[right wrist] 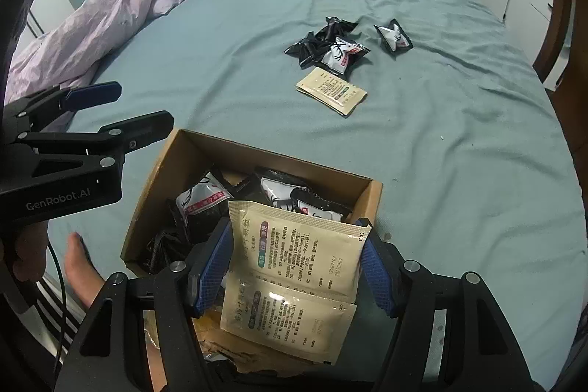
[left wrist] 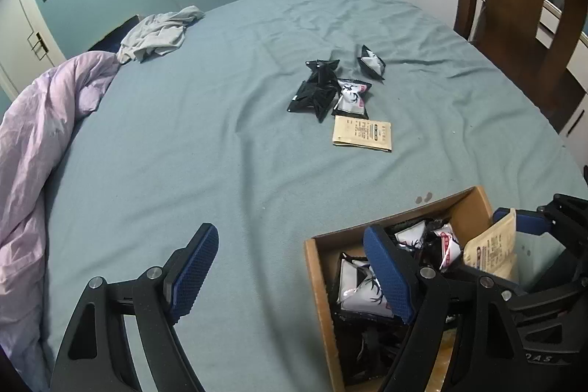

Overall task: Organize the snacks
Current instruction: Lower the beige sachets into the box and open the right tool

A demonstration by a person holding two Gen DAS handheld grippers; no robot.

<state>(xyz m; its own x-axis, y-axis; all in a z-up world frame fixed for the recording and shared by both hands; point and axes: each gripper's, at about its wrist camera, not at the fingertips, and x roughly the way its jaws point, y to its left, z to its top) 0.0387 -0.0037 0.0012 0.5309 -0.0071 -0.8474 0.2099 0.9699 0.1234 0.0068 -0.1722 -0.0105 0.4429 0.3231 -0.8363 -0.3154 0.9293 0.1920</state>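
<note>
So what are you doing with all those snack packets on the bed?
Tidying them into the cardboard box. The right gripper holds beige sachets over the box, which already has several snacks inside. The left gripper is open and empty. A small pile of packets and another beige sachet wait on the bed.

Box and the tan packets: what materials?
Box: plain brown cardboard, matte, with raw folded edges. Tan packets in the right hand-held gripper: probably coated paper or plastic film; a glare patch on the lower packet and crimped flat seams suggest a smooth, slightly glossy laminate.
</note>
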